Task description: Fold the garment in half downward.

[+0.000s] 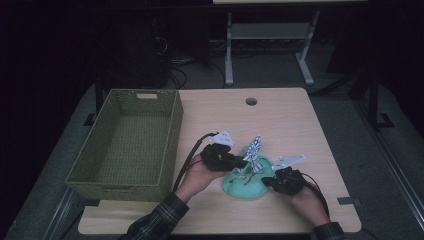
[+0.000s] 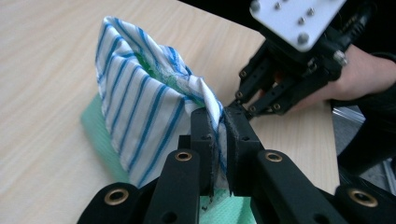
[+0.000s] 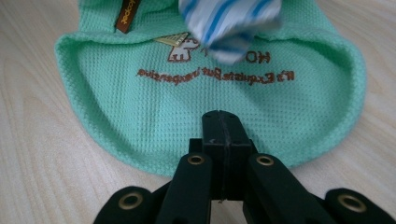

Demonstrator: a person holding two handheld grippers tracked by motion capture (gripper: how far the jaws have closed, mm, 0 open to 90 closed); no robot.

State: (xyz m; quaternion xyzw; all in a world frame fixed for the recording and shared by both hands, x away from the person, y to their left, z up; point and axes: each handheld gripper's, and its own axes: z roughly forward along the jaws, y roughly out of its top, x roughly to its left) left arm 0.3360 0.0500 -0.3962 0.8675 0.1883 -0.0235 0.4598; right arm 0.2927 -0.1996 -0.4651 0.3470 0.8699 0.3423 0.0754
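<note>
- Trouble first: our left hand-held gripper [image 2: 218, 140] pinches the striped cloth [image 2: 140, 107]; a weak pinch drops it.
- Our right hand-held gripper [image 3: 223, 128], clenched, could drag the green cloth [image 3: 154, 107] along the worktop [image 1: 290, 120].

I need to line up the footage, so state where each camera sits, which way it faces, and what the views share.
High view: above the person's side, facing forward and down on the table; forearms, both hands show.
Left gripper view: rides the left gripper, facing along its jaws clamping the striped cloth; the other hand shows beyond.
Right gripper view: rides the right gripper, facing the green garment, jaws closed.
Shared: striped cloth, green garment.
</note>
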